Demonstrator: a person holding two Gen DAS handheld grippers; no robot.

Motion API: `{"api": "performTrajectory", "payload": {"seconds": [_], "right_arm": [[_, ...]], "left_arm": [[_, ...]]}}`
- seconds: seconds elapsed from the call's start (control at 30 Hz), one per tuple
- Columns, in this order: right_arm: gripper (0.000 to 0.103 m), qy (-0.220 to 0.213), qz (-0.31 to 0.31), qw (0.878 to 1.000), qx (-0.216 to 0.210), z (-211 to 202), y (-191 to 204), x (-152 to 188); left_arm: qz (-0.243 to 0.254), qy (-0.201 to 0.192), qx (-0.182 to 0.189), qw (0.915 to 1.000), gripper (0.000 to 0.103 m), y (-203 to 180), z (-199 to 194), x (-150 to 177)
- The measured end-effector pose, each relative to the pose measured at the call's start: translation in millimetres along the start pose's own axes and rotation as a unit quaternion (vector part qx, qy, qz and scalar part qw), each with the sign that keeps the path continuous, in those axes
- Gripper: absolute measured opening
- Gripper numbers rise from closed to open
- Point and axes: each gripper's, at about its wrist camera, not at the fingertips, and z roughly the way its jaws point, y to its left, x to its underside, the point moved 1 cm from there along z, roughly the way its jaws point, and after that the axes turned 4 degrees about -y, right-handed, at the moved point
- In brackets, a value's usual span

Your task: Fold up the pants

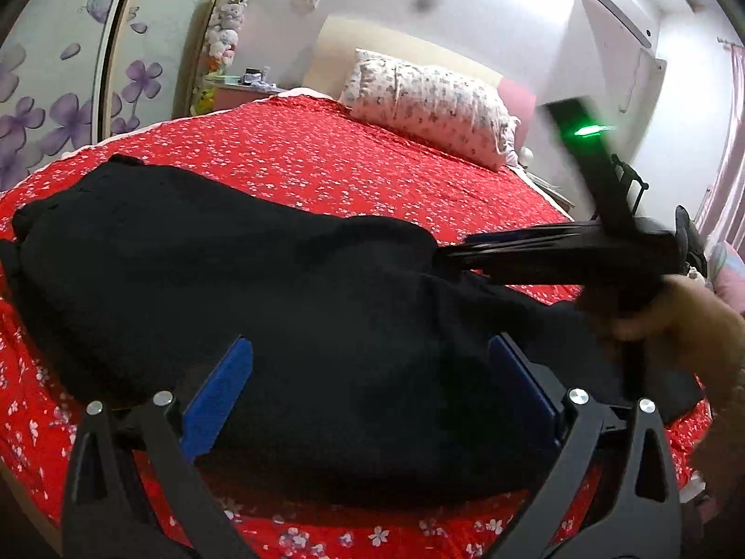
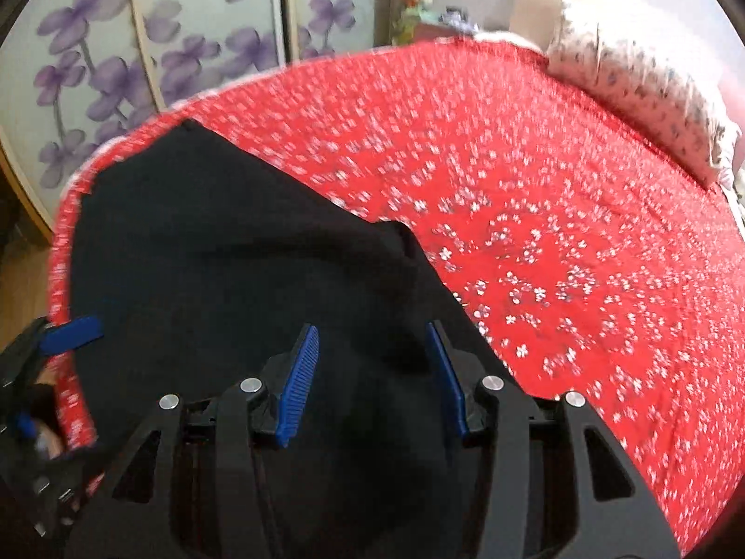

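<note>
Blue pads frame the bottom of the left wrist view, where the left gripper (image 1: 368, 391) stands wide apart over the black pants (image 1: 223, 279), with cloth lying between the fingers but nothing pinched. Its spread looks like readiness to take or press a fold, not a hold. At the right of that frame the right gripper (image 1: 465, 251) reaches in level toward the raised edge of the cloth, carried by a hand (image 1: 670, 321). From its own camera the right gripper (image 2: 372, 372) is about half open, pads straddling dark fabric low in the frame; whether it grips is not clear, and motion blur smears the view.

Pants lie bunched across the lower left of the red floral bedspread (image 1: 372, 163), one end reaching the bed's left border near the wardrobe doors (image 2: 139, 46). That side leaves little margin. Open bedspread stretches to the upper right toward the pillow (image 1: 428, 102), giving room to lay the fold.
</note>
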Motion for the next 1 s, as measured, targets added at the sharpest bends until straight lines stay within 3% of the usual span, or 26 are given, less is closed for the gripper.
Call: {"api": "performTrajectory", "payload": {"seconds": [0.1,0.17,0.23,0.27,0.37,0.53,0.63,0.73,0.77,0.8,0.93,1.0], "right_arm": [[0.05,0.024,-0.002,1.0,0.02,19.8,-6.1,-1.6],[0.049,0.027,0.012,1.0,0.007,28.8,-14.9,-3.6],[0.025,0.036,0.03,0.999,-0.019,35.3,-18.8,-1.4],[0.002,0.034,0.029,0.998,-0.04,35.8,-16.4,-0.1],[0.002,0.022,-0.003,1.0,-0.011,32.9,-5.6,-6.8],[0.002,0.013,0.012,1.0,0.008,44.4,-13.9,-17.7],[0.004,0.029,-0.005,0.999,0.015,57.5,-10.1,-8.0],[0.03,0.029,0.028,0.999,0.032,45.7,-17.8,-10.0],[0.046,0.025,0.045,0.997,0.05,34.7,-24.1,-9.3],[0.055,0.013,0.059,0.996,0.064,21.4,-29.1,-7.0],[0.061,-0.078,0.163,0.981,0.077,-60.0,-62.8,31.0],[0.064,-0.099,0.224,0.967,0.077,-97.5,-80.6,68.0]], "left_arm": [[-0.018,0.006,0.008,0.9998,0.101,6.8,2.6,-1.2],[-0.03,0.008,0.012,0.9994,0.101,10.3,4.0,-2.1],[-0.039,0.007,0.015,0.9991,0.101,12.5,5.8,-4.3],[-0.041,0.008,0.015,0.999,0.101,12.7,6.7,-4.6],[-0.049,0.008,0.012,0.9987,0.101,12.9,9.8,-6.7],[-0.049,0.008,0.012,0.9987,0.101,11.3,10.9,-5.0],[-0.028,0.014,0.004,0.9995,0.101,6.7,14.6,-3.1],[-0.014,0.017,-0.005,0.9997,0.101,5.2,16.4,-0.9],[-0.011,0.018,-0.007,0.9998,0.101,4.4,17.3,-0.7],[-0.009,0.019,-0.009,0.9997,0.101,4.3,17.7,-0.3],[-0.015,0.015,-0.003,0.9998,0.101,7.0,12.8,-1.0],[-0.034,-0.013,-0.002,0.9993,0.101,16.7,-1.0,-9.3]]}}
